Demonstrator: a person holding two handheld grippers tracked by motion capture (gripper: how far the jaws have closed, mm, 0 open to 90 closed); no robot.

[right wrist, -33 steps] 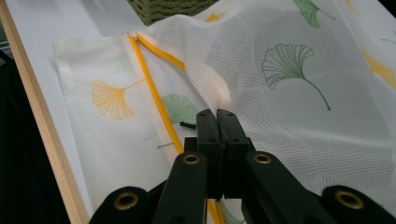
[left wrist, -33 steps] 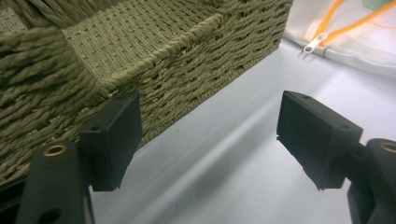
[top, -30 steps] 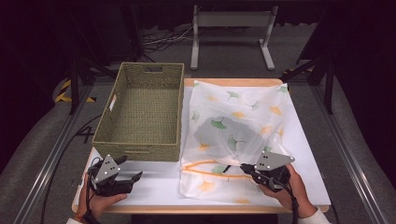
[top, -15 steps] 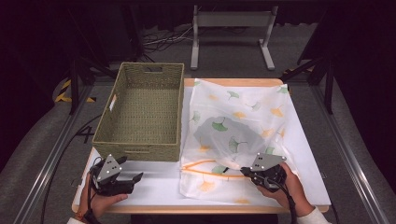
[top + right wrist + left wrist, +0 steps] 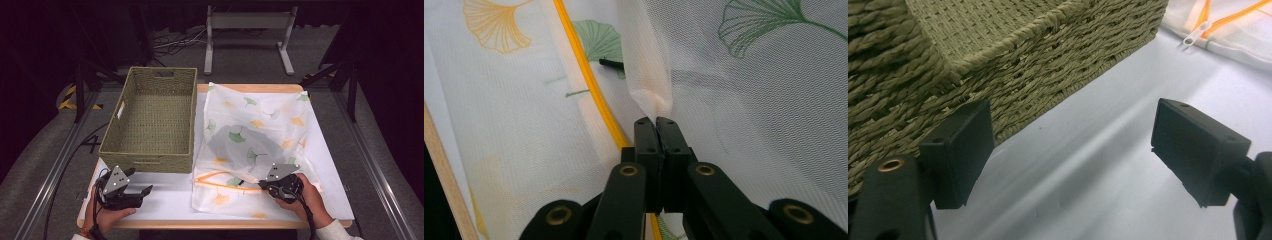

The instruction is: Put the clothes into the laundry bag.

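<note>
At the five o'clock corner of the table (image 5: 330, 200), the right gripper (image 5: 268, 184) had closed on the mesh laundry bag (image 5: 260, 130), its jaws pinched flat on a fold of white netting (image 5: 651, 95) just beside the orange zipper (image 5: 589, 82). A second earlier that gripper had sat slightly farther toward three o'clock, beside the bag's near edge; it had since slid a little toward nine o'clock, inward over the fabric. The bag itself lay where it had been, spread over the right half of the table, printed with ginkgo leaves and with a dark garment (image 5: 245, 142) showing through its middle.

At seven o'clock the left gripper (image 5: 145, 191) had not shifted. It rested on the bare tabletop with its jaws spread wide and holding nothing, the woven basket (image 5: 150, 155) just beyond it at twelve o'clock.

The fresh pinch suggested the bag's mouth was about to be lifted or held taut, probably so the zipper could be worked or the bag moved toward the basket. The idle left gripper would likely be needed next at the zipper pull (image 5: 1195, 34).
</note>
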